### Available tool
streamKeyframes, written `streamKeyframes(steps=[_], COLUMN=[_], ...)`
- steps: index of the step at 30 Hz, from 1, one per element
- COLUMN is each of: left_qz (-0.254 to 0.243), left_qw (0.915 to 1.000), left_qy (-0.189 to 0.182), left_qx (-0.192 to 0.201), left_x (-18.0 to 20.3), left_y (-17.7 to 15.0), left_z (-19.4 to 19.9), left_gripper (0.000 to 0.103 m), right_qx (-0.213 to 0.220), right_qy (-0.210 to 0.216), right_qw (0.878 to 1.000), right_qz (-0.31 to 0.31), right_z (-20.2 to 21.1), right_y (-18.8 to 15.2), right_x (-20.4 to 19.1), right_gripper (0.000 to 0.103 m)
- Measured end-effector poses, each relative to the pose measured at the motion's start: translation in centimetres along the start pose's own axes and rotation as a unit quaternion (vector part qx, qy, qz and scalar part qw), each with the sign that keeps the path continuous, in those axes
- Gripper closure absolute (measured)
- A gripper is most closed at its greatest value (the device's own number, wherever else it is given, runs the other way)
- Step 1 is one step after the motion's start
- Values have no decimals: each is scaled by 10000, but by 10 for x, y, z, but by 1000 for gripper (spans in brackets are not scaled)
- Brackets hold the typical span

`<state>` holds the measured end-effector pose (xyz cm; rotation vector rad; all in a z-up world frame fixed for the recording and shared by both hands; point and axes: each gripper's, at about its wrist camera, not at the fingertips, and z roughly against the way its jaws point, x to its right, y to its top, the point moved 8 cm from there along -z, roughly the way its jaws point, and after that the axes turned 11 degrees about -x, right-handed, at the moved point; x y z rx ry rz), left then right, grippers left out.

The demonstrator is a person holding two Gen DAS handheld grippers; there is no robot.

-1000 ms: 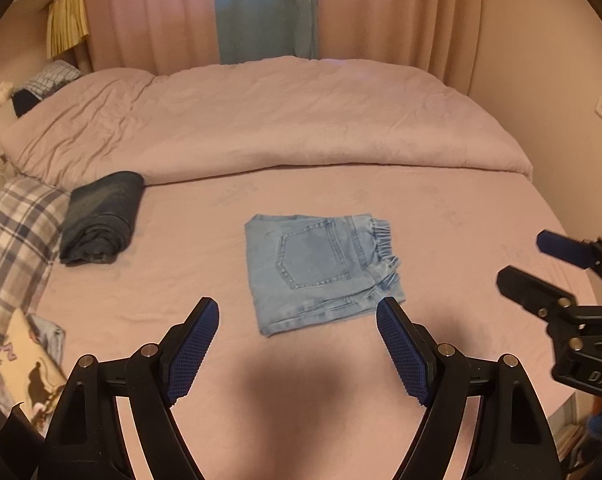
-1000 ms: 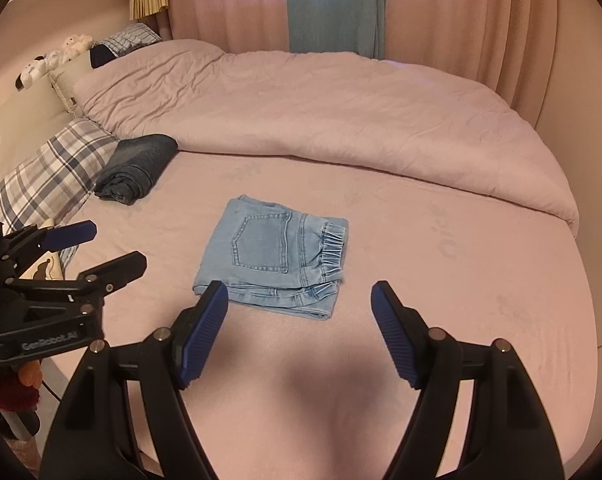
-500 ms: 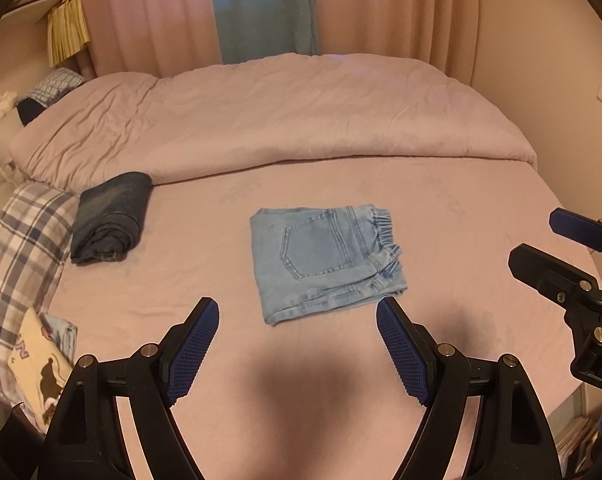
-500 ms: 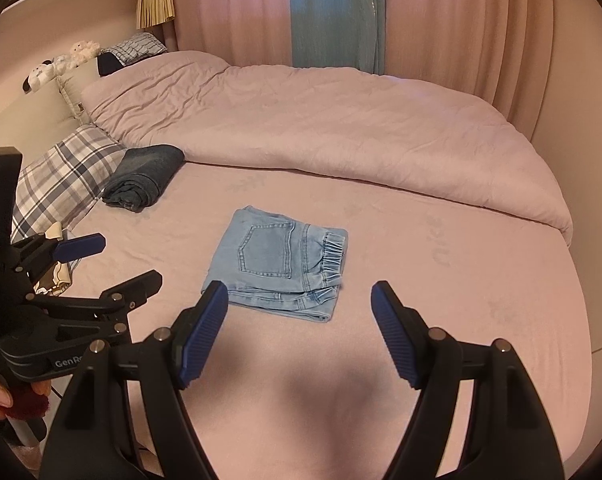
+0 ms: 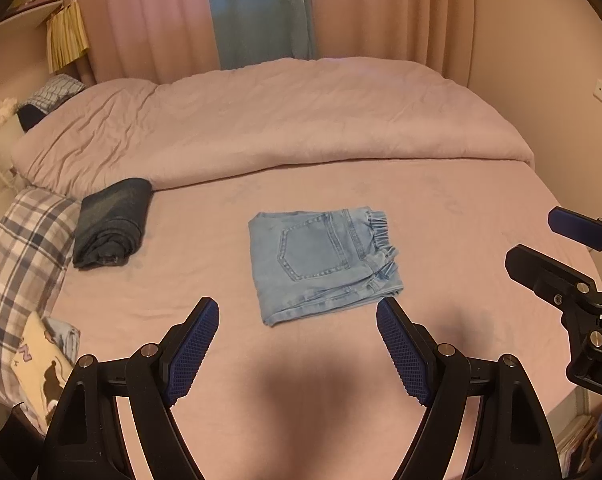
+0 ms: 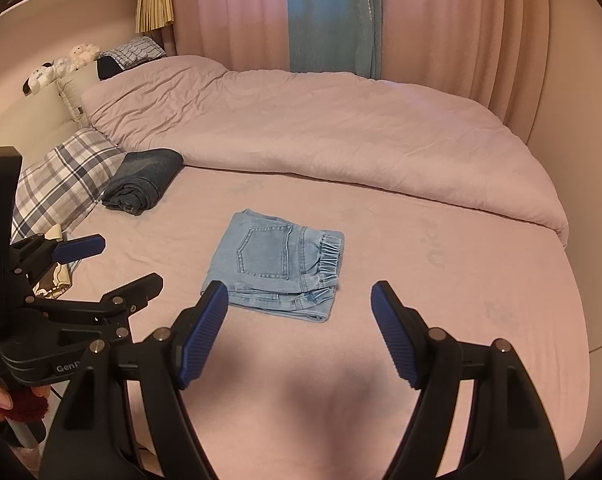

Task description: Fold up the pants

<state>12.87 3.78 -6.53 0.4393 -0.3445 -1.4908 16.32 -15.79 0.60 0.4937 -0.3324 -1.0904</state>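
- On the bed [image 5: 441, 208], mid-sheet: folded light-blue pants [image 5: 321, 260], pocket up.
- Left tongs [image 5: 297, 344]: jaws apart, empty, short of the pants.
- Right tongs [image 6: 299, 328]: likewise apart, empty.
- Near the plaid pillow [image 6: 61, 184]: rolled dark jeans [image 6: 141, 186].

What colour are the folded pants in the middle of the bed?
Light blue denim pants, with a stitched back pocket on top; clearest in the right wrist view.

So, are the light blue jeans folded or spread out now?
Folded: the light blue jeans lie as a compact stacked rectangle on the bed.
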Motion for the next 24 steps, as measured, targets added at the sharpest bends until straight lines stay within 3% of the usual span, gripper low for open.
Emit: streamKeyframes(steps=[24], left_qz=[-39], left_qw=[10000], left_qy=[-1], left_qx=[80], left_x=[9], left_y=[2], left_z=[9], left_gripper=[22], right_qx=[57], right_qy=[-24], right_qw=[10000], right_qz=[1], right_z=[7], right_y=[0], right_x=[-1], right_gripper=[28])
